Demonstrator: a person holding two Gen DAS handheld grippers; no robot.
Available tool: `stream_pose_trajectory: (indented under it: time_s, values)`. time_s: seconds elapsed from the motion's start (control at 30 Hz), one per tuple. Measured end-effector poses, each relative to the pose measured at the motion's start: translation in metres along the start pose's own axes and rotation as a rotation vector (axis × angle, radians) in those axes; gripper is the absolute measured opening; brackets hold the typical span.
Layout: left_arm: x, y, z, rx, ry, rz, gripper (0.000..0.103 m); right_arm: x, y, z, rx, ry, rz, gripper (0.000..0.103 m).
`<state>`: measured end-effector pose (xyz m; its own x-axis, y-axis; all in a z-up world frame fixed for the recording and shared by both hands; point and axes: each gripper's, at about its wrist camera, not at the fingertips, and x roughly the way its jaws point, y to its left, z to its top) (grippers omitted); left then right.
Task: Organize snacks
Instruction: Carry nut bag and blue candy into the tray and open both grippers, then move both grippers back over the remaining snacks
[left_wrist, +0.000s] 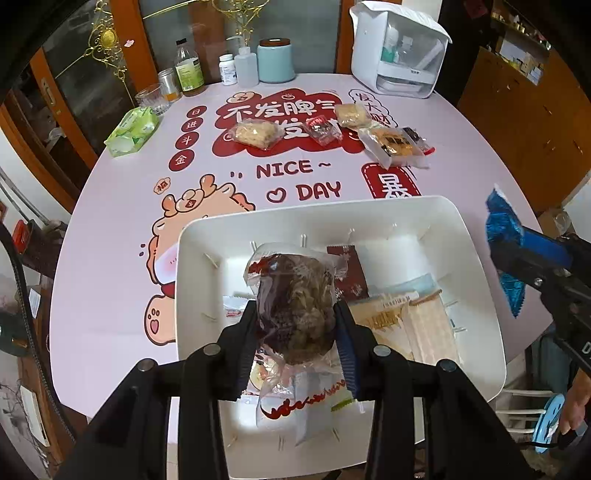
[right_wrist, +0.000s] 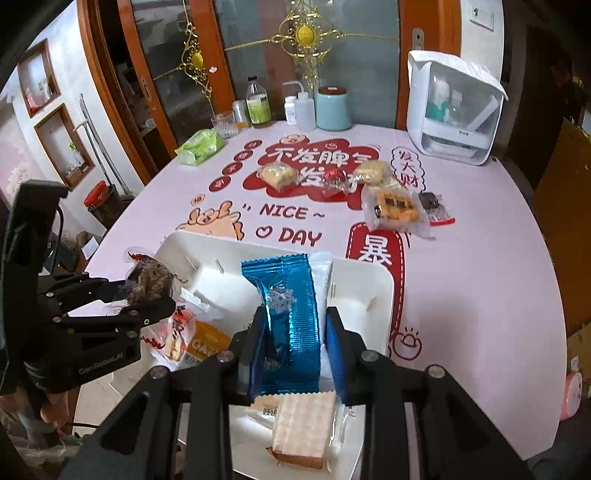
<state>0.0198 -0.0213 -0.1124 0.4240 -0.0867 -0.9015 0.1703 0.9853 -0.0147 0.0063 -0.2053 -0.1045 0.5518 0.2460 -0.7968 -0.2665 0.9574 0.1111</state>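
We see a round bench (left_wrist: 110, 266) under a pink cloth (right_wrist: 480, 280) printed "NICE ~ DAY", glazed wooden doors (right_wrist: 258, 55) behind. Our left gripper (left_wrist: 297, 314) pinches a clear-wrapped brown snack (left_wrist: 295, 295) above the white bin (left_wrist: 480, 295). Our right gripper (right_wrist: 293, 332) pinches a blue packet (right_wrist: 288, 314) over that bin. More snacks (left_wrist: 255, 134) lie well beyond both.

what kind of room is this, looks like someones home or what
Most likely a home dining room: a round table with a printed cartoon tablecloth, wood-framed glass doors with gold ornaments, and household bottles beside a countertop appliance.
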Motion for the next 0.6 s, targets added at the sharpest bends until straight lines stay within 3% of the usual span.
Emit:
stream_pose_trajectory:
  time_s: [0.07, 0.13, 0.2, 0.27, 0.6]
  values:
    - [0.001, -0.003, -0.002, 0.007, 0.002, 0.011, 0.041, 0.001, 0.004, -0.003, -0.015, -0.003, -0.025, 0.031]
    - [0.0, -0.006, -0.003, 0.019, -0.011, 0.04, 0.055, 0.003, 0.007, -0.005, -0.028, 0.005, -0.054, 0.035]
    - [-0.004, -0.009, -0.004, 0.032, -0.04, 0.059, 0.073, 0.004, 0.009, -0.007, -0.027, 0.007, -0.057, 0.049]
    - [-0.007, -0.01, -0.004, 0.038, -0.06, 0.067, 0.081, 0.003, 0.008, -0.009, -0.019, 0.004, -0.049, 0.053]
    - [-0.005, -0.003, -0.007, 0.013, -0.042, 0.061, 0.083, 0.005, 0.002, -0.014, 0.019, 0.019, -0.024, 0.053]
